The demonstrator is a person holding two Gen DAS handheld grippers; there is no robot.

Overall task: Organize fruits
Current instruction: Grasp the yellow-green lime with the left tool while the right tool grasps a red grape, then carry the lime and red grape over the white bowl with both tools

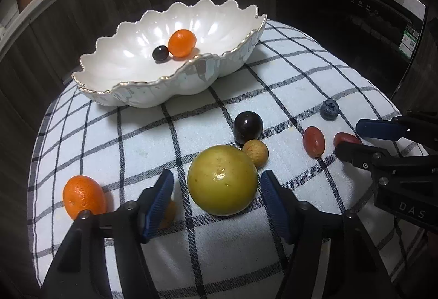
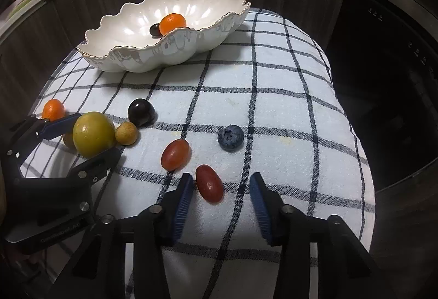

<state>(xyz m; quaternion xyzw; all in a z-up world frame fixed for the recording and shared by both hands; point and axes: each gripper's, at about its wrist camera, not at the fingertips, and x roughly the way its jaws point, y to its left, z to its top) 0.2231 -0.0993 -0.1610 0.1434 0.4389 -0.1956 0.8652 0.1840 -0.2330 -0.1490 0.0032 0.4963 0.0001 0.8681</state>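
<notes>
A white scalloped bowl [image 1: 169, 77] at the back of the checked cloth holds an orange kumquat [image 1: 181, 42] and a dark grape [image 1: 160, 53]. My left gripper [image 1: 217, 175] is open astride a large yellow-green fruit [image 1: 222, 180], with a gap at the left pad and the right pad very close. My right gripper [image 2: 221, 178] is open around a red oval fruit [image 2: 209, 184], which lies near its left finger. Loose nearby are a second red fruit [image 2: 175, 154], a blueberry [image 2: 230, 137], a dark grape [image 1: 247, 127], a tan longan [image 1: 255, 152] and another kumquat [image 1: 83, 197].
The checked cloth [image 2: 273, 107] covers a small rounded tabletop whose edges drop off on all sides. Dark wood cabinet fronts stand behind, and a black appliance [image 1: 356, 14] is at the right. A small tan fruit [image 1: 169, 212] is half hidden behind my left finger.
</notes>
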